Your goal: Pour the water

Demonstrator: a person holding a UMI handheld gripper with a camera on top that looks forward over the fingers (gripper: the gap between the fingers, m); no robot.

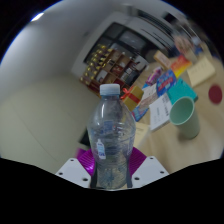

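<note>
Nearest to us, the hand-held gripper (110,172) has its two fingers closed against the lower body of a clear plastic water bottle with a white screw cap (110,135). The purple pads (84,159) press on the bottle from either side, so we read the grip as firm, with the fingers only as far apart as the bottle is wide. The bottle stands roughly upright along the finger axis, cap on top; we judge this keeps the water contained until pouring begins. The cap appears to be on, though we cannot confirm whether it is sealed.

The whole scene sits tilted behind the bottle, which suggests that the gripper is carried above the pale wooden table (60,110) at an angle, with the bottle lifted clear of it.

Beyond the bottle and to its right stands a teal green plastic cup (184,116), upright with its mouth open. We take it as the likely receiving vessel; it is well apart from the bottle, so the pour has not started.

Past the cup lie colourful printed boxes and papers (160,85), and farther still a shelf of packaged goods (112,62) against the wall.
</note>
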